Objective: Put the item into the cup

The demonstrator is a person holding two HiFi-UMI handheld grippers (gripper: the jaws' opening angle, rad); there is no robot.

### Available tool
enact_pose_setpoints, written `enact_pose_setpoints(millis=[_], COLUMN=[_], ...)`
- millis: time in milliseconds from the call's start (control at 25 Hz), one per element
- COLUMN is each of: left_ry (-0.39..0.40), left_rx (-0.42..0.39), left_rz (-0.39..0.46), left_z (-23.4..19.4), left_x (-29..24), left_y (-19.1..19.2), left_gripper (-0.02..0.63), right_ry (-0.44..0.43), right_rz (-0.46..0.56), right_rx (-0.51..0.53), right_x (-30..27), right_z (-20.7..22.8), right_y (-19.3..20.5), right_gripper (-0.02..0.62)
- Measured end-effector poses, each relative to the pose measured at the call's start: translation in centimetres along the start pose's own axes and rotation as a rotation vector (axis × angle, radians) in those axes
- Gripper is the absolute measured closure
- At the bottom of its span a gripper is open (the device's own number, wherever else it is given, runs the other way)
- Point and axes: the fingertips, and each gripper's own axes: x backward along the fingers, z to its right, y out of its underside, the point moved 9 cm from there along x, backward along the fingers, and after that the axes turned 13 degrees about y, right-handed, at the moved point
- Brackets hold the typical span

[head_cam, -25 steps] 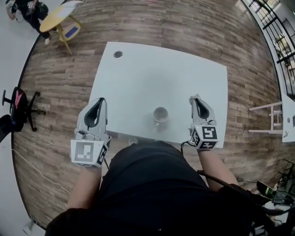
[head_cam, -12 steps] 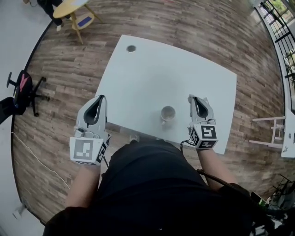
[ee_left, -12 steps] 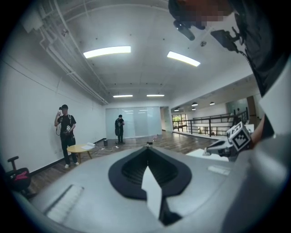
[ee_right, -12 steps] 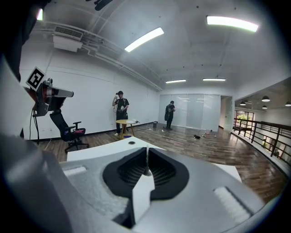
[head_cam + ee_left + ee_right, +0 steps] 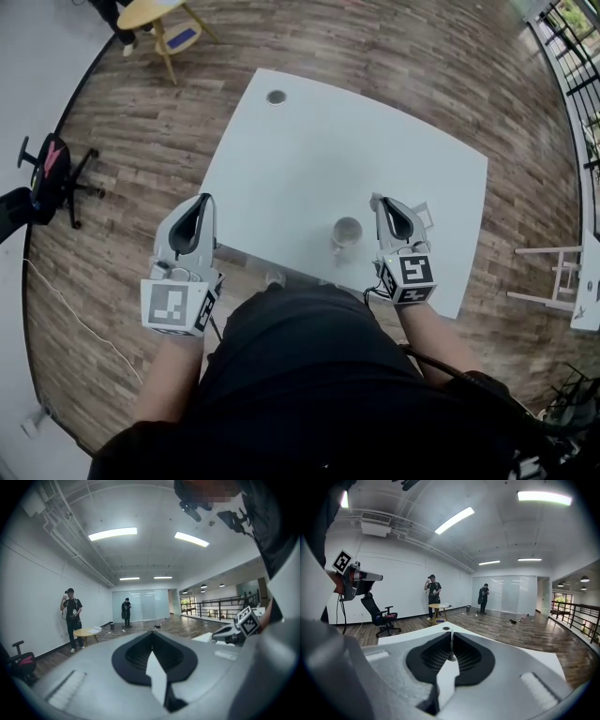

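Note:
A pale cup (image 5: pixel 347 231) stands upright near the front edge of the white table (image 5: pixel 309 159). My right gripper (image 5: pixel 378 200) hovers just right of the cup, pointing across the table. In the right gripper view (image 5: pixel 451 635) its jaws are closed, and a small greyish item (image 5: pixel 451 656) shows pinched low between the pads; it is too small to identify. My left gripper (image 5: pixel 203 200) hangs off the table's front-left corner. Its jaws meet with nothing between them in the left gripper view (image 5: pixel 152 634).
A round cable hole (image 5: pixel 276 97) sits at the table's far corner. A black office chair (image 5: pixel 52 178) and a yellow round table (image 5: pixel 159 11) stand on the wooden floor at left. Two people (image 5: pixel 70 616) stand far off. A white stand (image 5: pixel 553 262) and a railing (image 5: pixel 562 56) are at right.
My right gripper has moved left, closing most of the gap to the cup. The left gripper stays near the table's corner. Both jaws look unchanged.

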Motion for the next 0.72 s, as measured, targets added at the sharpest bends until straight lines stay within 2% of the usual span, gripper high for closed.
enact_pose_setpoints(millis=[320, 720], left_ry=[0.004, 0.028], left_rx=[0.003, 0.030], left_rz=[-0.002, -0.006], left_z=[0.0, 0.2], left_x=[-0.3, -1.1], left_y=[0.0, 0.8], left_gripper=[0.604, 0.604], right_ry=[-0.030, -0.008], right_rz=[0.007, -0.002], right_rx=[0.009, 0.005], right_x=[-0.3, 0.0], right_z=[-0.7, -0.1], right_y=[-0.3, -0.2], right_gripper=[0.577, 0.577])
